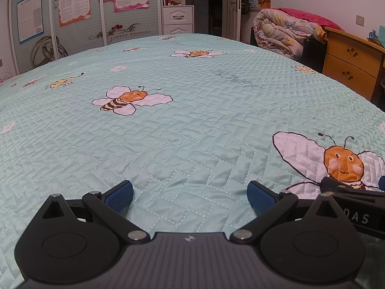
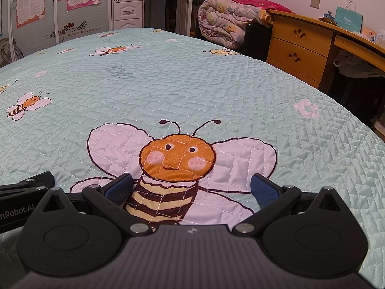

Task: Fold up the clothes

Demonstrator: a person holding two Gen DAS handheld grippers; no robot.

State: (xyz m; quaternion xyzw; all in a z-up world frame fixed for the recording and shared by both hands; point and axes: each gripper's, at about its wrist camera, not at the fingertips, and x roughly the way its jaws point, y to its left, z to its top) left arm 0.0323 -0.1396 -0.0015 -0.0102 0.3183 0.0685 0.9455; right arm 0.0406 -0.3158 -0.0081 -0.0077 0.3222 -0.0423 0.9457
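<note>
No garment shows in either view. My left gripper (image 1: pixel 190 196) is open, its blue pads wide apart just above the quilted mint bedspread (image 1: pixel 192 110) with bee prints. My right gripper (image 2: pixel 191 190) is open too, low over a large bee print (image 2: pixel 178 159) on the bedspread (image 2: pixel 216 84). Neither holds anything. The two grippers sit side by side: part of the right one shows at the right edge of the left wrist view (image 1: pixel 349 192), and part of the left one at the left edge of the right wrist view (image 2: pixel 26 187).
A rolled floral quilt (image 1: pixel 284 31) lies beyond the bed's far right corner, next to a wooden desk with drawers (image 2: pixel 300 45). A wardrobe with posters (image 1: pixel 74 2), a white drawer unit (image 1: pixel 178 19) and an open doorway (image 1: pixel 214 4) stand behind the bed.
</note>
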